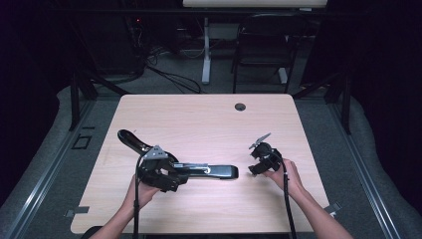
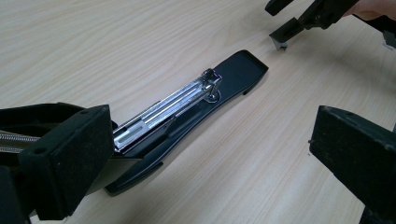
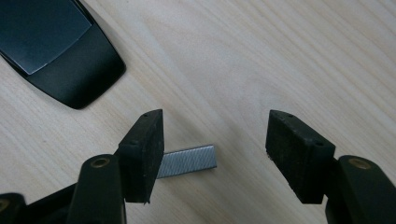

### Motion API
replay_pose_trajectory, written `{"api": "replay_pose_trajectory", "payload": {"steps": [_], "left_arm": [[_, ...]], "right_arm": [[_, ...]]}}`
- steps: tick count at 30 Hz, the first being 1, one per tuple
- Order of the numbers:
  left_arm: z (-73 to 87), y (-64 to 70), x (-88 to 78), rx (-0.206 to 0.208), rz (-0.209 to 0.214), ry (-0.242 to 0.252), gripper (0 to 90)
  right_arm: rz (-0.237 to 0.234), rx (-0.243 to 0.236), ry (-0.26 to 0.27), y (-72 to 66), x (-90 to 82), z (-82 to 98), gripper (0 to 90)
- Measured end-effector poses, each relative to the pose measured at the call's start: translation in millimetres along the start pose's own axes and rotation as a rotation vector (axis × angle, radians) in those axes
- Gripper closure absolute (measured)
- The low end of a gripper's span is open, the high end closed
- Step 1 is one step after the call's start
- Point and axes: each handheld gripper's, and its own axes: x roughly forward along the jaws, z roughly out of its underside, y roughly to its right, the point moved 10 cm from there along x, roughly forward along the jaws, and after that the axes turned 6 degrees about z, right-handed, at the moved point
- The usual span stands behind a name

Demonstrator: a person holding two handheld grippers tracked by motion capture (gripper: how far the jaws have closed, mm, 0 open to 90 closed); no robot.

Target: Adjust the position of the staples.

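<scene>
Near the surface's (image 1: 209,119) front edge the opened stapler (image 2: 187,112) lies by the spread left tongs (image 2: 210,158), while the right tongs (image 3: 215,154) stand spread, one pad against a staple strip (image 3: 187,161).

I work in a dark lab: a bare desk (image 1: 199,119), floor cables (image 1: 169,74), a chair (image 1: 263,45).

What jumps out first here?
The opened black stapler lying left of the table's middle, its top swung back and the silver staple rail bared; the left gripper sits at its hinge end. To its right, a strip of staples lies on the wood between the right gripper's open jaws.
</scene>
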Motion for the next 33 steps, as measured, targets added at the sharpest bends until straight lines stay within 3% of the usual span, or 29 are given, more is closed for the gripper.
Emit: {"api": "replay_pose_trajectory", "payload": {"steps": [4,6,7,9,11,19,23,24,26,29,33], "left_arm": [[-0.1,0.0,-0.5,0.005,-0.002,0.000,0.0],[-0.3,-0.1,-0.7,0.004,-0.003,0.003,0.0],[-0.4,-0.5,-0.9,0.006,-0.004,0.003,0.0],[-0.6,-0.9,-1.3,0.006,-0.004,0.004,0.0],[-0.8,-0.9,-1.5,0.007,-0.004,0.005,0.0],[-0.1,-0.5,-1.1,0.009,-0.004,-0.001,0.0],[-0.1,-0.1,-1.3,0.009,-0.004,-0.001,0.0],[0.0,-0.2,-1.2,0.010,-0.004,-0.003,0.0],[0.2,0.0,-0.9,0.011,-0.003,-0.006,0.0],[0.1,0.5,-0.8,0.017,-0.002,-0.007,0.0],[0.2,0.6,-0.9,0.018,-0.002,-0.008,0.0]], "right_arm": [[-0.018,0.009,0.002,-5.5,3.5,-0.1,38.4],[-0.009,-0.019,-0.027,-4.2,2.7,2.6,38.8],[-0.020,-0.005,-0.017,-6.1,4.1,2.4,39.0],[-0.012,-0.027,-0.050,-4.1,3.5,5.9,39.6],[-0.017,-0.010,-0.055,-4.9,4.9,7.7,40.3],[-0.005,-0.028,-0.105,0.7,0.5,15.7,43.1],[-0.011,-0.024,-0.116,3.0,-1.8,18.1,45.3],[-0.017,-0.004,-0.107,2.0,-1.0,18.0,45.3],[-0.018,-0.023,-0.138,5.0,-2.1,20.7,45.4],[-0.030,0.005,-0.136,6.4,-1.2,22.1,47.9],[-0.028,0.003,-0.163,9.6,-3.1,25.3,53.2]]}}
